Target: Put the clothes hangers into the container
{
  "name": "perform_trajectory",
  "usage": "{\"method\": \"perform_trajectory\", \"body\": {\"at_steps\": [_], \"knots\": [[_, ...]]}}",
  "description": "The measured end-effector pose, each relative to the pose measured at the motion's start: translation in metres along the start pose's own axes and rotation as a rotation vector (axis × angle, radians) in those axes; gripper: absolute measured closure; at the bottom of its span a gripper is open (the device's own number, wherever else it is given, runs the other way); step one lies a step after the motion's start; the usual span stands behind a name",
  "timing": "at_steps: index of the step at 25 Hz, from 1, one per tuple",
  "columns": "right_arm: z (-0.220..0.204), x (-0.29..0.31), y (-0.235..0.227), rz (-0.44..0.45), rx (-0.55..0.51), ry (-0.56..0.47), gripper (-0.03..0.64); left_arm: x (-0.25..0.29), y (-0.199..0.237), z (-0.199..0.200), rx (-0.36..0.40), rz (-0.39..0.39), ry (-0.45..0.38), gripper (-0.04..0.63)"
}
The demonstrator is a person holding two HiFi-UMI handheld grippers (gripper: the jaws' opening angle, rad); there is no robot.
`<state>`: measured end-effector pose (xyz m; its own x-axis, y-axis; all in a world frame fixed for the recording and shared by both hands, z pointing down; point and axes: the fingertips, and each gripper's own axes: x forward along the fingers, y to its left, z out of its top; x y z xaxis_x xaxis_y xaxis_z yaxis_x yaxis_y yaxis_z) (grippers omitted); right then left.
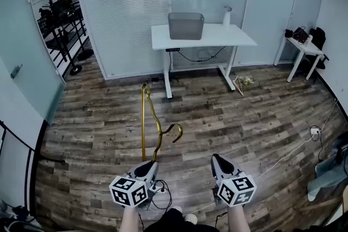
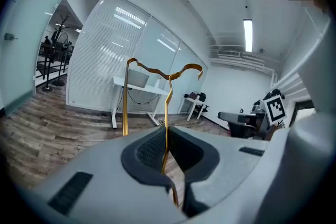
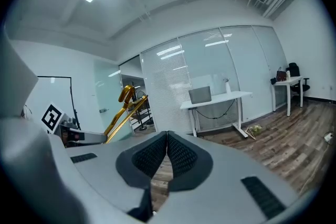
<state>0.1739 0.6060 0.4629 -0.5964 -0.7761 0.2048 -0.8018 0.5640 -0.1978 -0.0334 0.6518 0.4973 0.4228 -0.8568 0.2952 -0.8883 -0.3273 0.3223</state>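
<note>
Where ribbed pads [image 2: 149, 149] clamp, thin gold hanger [image 2: 166, 118] bends.

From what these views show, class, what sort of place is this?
Probably an office: a white desk carrying a grey container, glass partition walls with blinds, and a small side table by the wall.
</note>
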Motion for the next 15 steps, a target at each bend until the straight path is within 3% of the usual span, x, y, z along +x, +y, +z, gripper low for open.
{"method": "perform_trajectory", "body": {"at_steps": [15], "knots": [[0.006, 0.020, 0.023, -0.045, -0.029, -0.039, 0.589, -0.004, 0.030, 0.013, 0.005, -0.047, -0.035, 0.575]]}}
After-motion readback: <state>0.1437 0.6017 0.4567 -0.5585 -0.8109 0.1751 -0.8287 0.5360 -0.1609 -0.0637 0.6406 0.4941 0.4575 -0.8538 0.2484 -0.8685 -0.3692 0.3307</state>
